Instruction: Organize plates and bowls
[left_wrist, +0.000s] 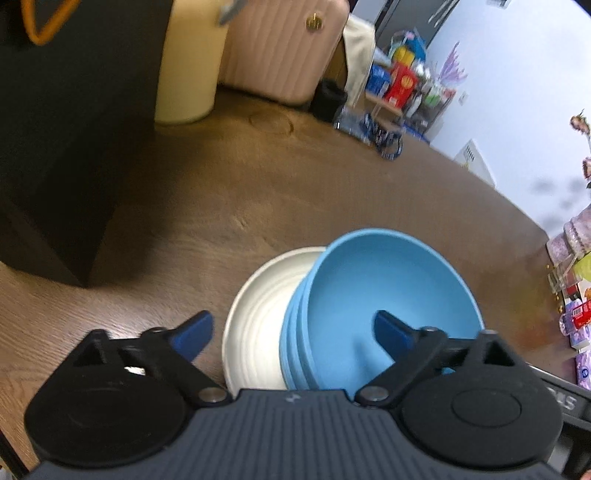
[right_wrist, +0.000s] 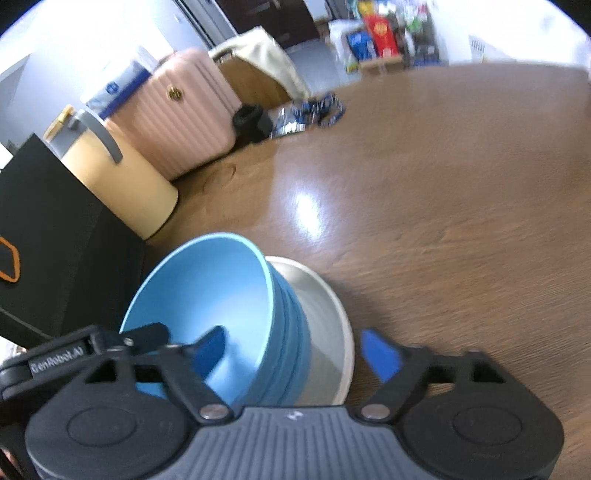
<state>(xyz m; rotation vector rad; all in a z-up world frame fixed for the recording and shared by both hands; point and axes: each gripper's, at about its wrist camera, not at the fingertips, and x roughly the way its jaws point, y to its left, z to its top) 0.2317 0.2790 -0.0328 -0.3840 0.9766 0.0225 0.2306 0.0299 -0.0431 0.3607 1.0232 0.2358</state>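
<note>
The left gripper (left_wrist: 293, 334) is wide open and holds nothing. One blue finger (left_wrist: 194, 334) sits over the table, the other over the blue bowls (left_wrist: 384, 295). The right gripper (right_wrist: 299, 352) is wide open too, with nothing in its grip. The bowls are stacked, maybe three or four; the picture is blurry. They stand on a white plate (left_wrist: 258, 317) on the brown table (left_wrist: 258, 184). Farther off are a cream jug (right_wrist: 122, 184) and a pink suitcase (right_wrist: 177, 110).
</note>
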